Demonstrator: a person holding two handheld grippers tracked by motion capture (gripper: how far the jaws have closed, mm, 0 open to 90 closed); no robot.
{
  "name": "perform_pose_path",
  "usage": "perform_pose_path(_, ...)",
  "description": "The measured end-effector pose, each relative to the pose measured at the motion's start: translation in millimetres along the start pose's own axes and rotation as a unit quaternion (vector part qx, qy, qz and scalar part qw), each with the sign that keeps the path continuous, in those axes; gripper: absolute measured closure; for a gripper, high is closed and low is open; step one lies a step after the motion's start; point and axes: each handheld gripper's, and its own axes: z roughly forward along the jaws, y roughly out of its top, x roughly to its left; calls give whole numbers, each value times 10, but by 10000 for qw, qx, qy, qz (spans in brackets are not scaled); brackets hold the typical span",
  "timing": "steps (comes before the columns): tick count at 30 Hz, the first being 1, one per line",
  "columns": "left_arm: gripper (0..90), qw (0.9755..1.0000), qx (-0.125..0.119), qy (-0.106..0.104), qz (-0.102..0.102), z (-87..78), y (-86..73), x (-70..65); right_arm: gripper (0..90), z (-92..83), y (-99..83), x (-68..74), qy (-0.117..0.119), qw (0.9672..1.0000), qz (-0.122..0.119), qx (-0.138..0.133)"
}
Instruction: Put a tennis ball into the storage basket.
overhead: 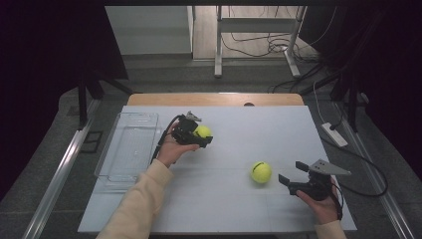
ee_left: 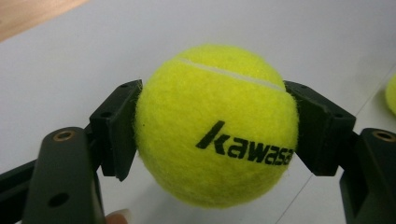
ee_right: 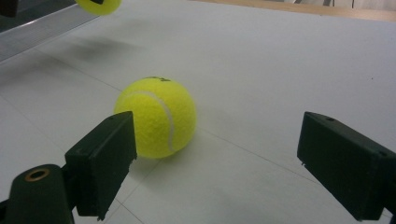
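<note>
**Ana:** Tennis ball first, from the high view: where is it?

**Ben:** The held tennis ball (overhead: 202,131) sits pinched in the left gripper (overhead: 198,134), raised just above the white table (overhead: 239,199), left of centre. A ball has no long axis; the gripper points toward the right side of the table.

**Ana:** And around it?

**Ben:** A clear plastic tray (overhead: 130,149) lies at the table's left edge, just beyond the person's left hand (overhead: 171,149). A second tennis ball (overhead: 261,172) rests on the table, well apart from the first. The right gripper (overhead: 291,174) lies near it on the right, jaws spread, pointing left at it, not touching. Nothing stands between that gripper and that ball.

**Ana:** Left gripper view?

**Ben:** Both black pads press into the held tennis ball (ee_left: 217,126) from either side. The white seam runs across its top, slanting down to the right, and the black lettering "kawasa" faces the camera, tilted the same way. White table lies behind it; a sliver of the second tennis ball (ee_left: 391,95) shows at the right edge.

**Ana:** Right gripper view?

**Ben:** Jaws wide apart, gripping nothing. The second tennis ball (ee_right: 156,116) rests on the table just ahead of the pad on the left of the picture, its seam curving top to bottom. Up at the top left, the bottom of the held tennis ball (ee_right: 98,5) hangs above its shadow, with the clear plastic tray (ee_right: 42,30) beside it.
</note>
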Motion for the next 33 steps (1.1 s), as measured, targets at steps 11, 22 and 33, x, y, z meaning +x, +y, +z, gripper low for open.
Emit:
perform_pose_path(11,269,9995,-315,86,-15,-178,0,0,119,-2,6,0,-7,10000,-6,-7)
perform_pose_path(22,269,9989,-466,46,51,-232,-6,-27,119,-2,10,2,-22,10000,-18,-20)
perform_pose_path(33,269,9974,-717,91,65,-436,-25,-38,120,-5,9,-8,-21,10000,19,-20)
